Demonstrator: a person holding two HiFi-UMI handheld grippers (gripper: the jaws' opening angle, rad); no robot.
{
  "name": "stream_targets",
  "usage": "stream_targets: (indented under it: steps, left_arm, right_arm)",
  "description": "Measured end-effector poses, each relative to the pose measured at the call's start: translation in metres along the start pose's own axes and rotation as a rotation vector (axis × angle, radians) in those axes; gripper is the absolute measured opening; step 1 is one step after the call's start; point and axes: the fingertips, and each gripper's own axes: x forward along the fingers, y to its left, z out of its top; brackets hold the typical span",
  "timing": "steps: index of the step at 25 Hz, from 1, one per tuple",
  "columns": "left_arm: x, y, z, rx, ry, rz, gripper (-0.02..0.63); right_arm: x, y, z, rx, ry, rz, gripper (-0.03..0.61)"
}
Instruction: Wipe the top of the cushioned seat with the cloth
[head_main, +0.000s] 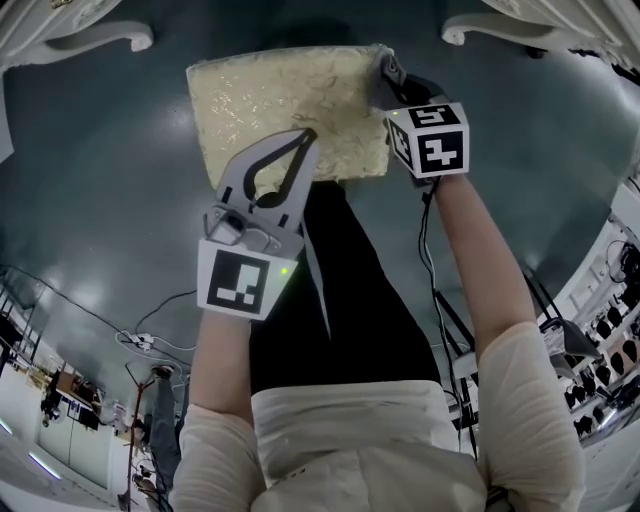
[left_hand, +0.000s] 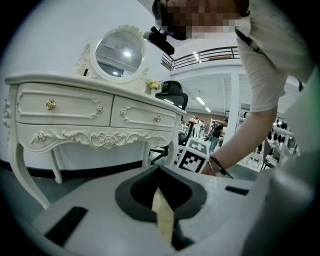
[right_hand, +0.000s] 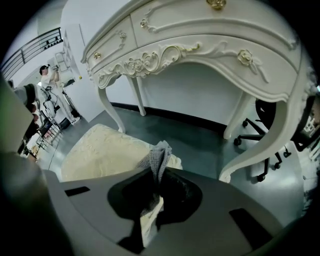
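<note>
Cushioned seat (head_main: 280, 100) lies on the dark floor (head_main: 100, 200) at 12 o'clock in the head view, pale yellow and patterned, with its long axis running from 9 to 3 o'clock.

The left hand-held gripper (head_main: 303, 138) hangs over the seat's near edge. Its jaws are pressed together at the tips with nothing gripped, and I cannot tell whether they touch the fabric.

The right hand-held gripper (head_main: 386, 68) sits at the seat's far right corner, pinching the grey cloth (right_hand: 157, 155), whose bunched end stands up between the jaws. In the right gripper view nearly the whole cushion (right_hand: 100, 150) spreads away toward 10 o'clock from that cloth, with the white table (right_hand: 200, 45) beyond at 12 o'clock.

The right arm, carrying the cloth, is the one placed to wipe. The stroke probably needs to travel toward 9 o'clock along the seat's length, since almost no top surface lies to the cloth's right.
</note>
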Motion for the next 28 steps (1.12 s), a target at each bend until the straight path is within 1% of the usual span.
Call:
stream_targets:
  steps: [2,5,8,10,15,18,24,28]
  left_arm:
    - [-0.004,-0.002,-0.004,0.008,0.001,-0.010,0.002]
    - [-0.016,-0.001,-0.003,0.017,-0.004,-0.015,0.002]
    - [-0.029,0.002,0.006,0.014,-0.021,-0.009,0.002]
    - [-0.036,0.007,0.005,0.007,-0.023,-0.005,0.002]
    - [-0.066,0.023,-0.005,0.012,-0.031,0.009,0.002]
    - [-0.093,0.039,-0.017,0.013,-0.023,0.027,0.002]
    - [-0.146,0.072,-0.040,-0.003,-0.007,0.063,0.002]
    - [-0.171,0.092,-0.052,0.001,0.004,0.072,0.002]
  right_arm:
    - [-0.003,-0.003,-0.005,0.013,0.018,-0.023,0.026]
    - [-0.015,0.004,-0.001,0.027,0.011,-0.030,0.028]
    - [-0.032,0.017,0.012,0.021,-0.007,-0.017,0.026]
    - [-0.036,0.031,0.019,0.018,-0.017,0.005,0.026]
    - [-0.035,0.085,0.029,0.017,-0.039,0.059,0.026]
    - [-0.027,0.126,0.032,0.022,-0.049,0.091,0.026]
    - [-0.003,0.216,0.035,-0.003,-0.021,0.187,0.028]
    - [0.014,0.259,0.040,-0.009,0.002,0.220,0.026]
